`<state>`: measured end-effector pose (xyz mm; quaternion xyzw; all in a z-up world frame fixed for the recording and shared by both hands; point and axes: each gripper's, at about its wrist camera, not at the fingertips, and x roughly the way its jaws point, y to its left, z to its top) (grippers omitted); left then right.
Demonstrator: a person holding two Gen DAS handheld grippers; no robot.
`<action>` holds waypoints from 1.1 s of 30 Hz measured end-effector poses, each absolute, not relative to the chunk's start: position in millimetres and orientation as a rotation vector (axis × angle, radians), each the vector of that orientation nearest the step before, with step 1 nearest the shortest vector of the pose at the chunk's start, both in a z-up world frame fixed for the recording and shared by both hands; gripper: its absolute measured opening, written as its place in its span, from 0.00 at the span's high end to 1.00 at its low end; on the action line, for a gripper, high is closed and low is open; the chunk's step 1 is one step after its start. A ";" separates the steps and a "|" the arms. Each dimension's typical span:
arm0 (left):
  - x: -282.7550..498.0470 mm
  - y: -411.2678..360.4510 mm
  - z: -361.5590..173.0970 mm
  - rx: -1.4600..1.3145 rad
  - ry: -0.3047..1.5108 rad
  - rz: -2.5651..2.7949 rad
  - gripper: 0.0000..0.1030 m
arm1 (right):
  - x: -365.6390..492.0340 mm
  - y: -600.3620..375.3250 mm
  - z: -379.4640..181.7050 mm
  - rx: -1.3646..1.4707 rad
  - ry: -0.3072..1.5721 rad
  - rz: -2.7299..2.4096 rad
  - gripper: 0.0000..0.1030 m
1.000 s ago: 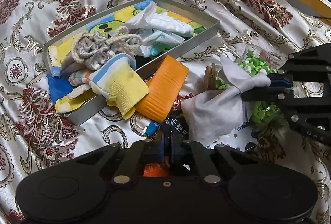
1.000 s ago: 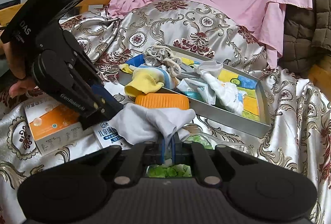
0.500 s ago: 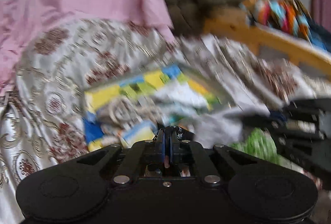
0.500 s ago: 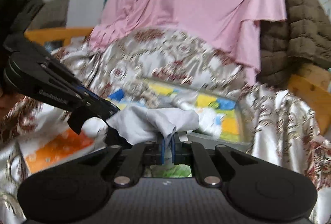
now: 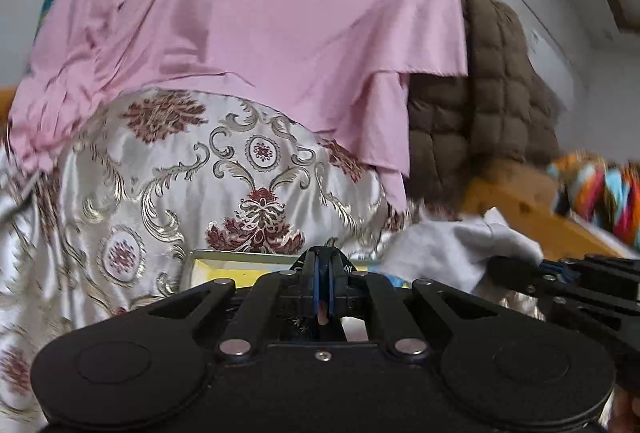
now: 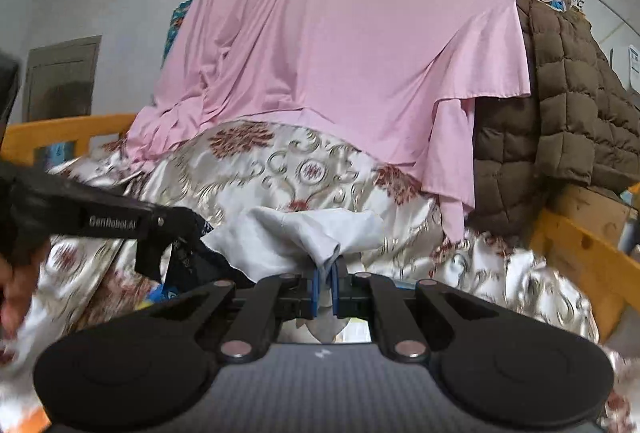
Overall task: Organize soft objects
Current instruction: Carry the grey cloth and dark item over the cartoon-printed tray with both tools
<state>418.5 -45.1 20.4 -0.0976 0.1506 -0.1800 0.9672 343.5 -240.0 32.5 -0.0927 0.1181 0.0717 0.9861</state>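
The grey cloth (image 6: pixel 304 237) is the reference item: it hangs bunched in the air above the patterned satin bedspread (image 6: pixel 280 169), held at two points. The right hand-held gripper (image 6: pixel 325 283) is closed narrow on a gathered fold at the cloth's lower middle, and a tail of the fabric passes down between its blue fingers (image 6: pixel 316 287). The left hand-held gripper (image 6: pixel 188 229) enters from the left of the cloth, with its fingertips against the cloth's left edge; in the left wrist view its jaws (image 5: pixel 322 273) are pressed together, and it cannot be told with certainty whether fabric is pinched between them. In that same view the grey cloth (image 5: pixel 448 249) lies to the right of the left gripper's tips, and the right hand-held gripper (image 5: pixel 516 267) clamps its far end. Directly below and behind the cloth, a strip of the metal tray (image 5: pixel 240 257) with its yellow and blue liner shows just beyond the left gripper's fingertips; the tray contents are hidden. The bedspread surrounds the tray and rises behind the cloth. Above the bedspread, farther behind the cloth, a pink sheet (image 6: pixel 352 45) hangs draped from a line. To the right of the pink sheet a brown quilted coat (image 6: pixel 560 89) hangs over the wooden bed frame (image 6: pixel 580 245). A section of the same frame shows at the left of the cloth. A person's hand (image 6: pixel 16 285) grips the left gripper body at the far left edge.
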 end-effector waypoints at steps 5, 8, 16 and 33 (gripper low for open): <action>449.0 -30.6 -3.0 -0.302 0.336 -0.382 0.97 | 390.8 -228.4 40.0 -0.157 0.281 0.127 0.93; 463.3 -24.7 -15.1 -0.345 0.362 -0.375 0.97 | 413.5 -222.2 31.9 -0.112 0.331 0.112 0.93; 483.7 -7.8 -20.3 -0.379 0.399 -0.382 0.96 | 452.9 -210.8 3.2 -0.087 0.439 0.030 0.93; 505.0 -9.4 -45.1 -0.339 0.521 -0.372 0.96 | 485.5 -224.7 -8.1 -0.044 0.518 -0.033 0.93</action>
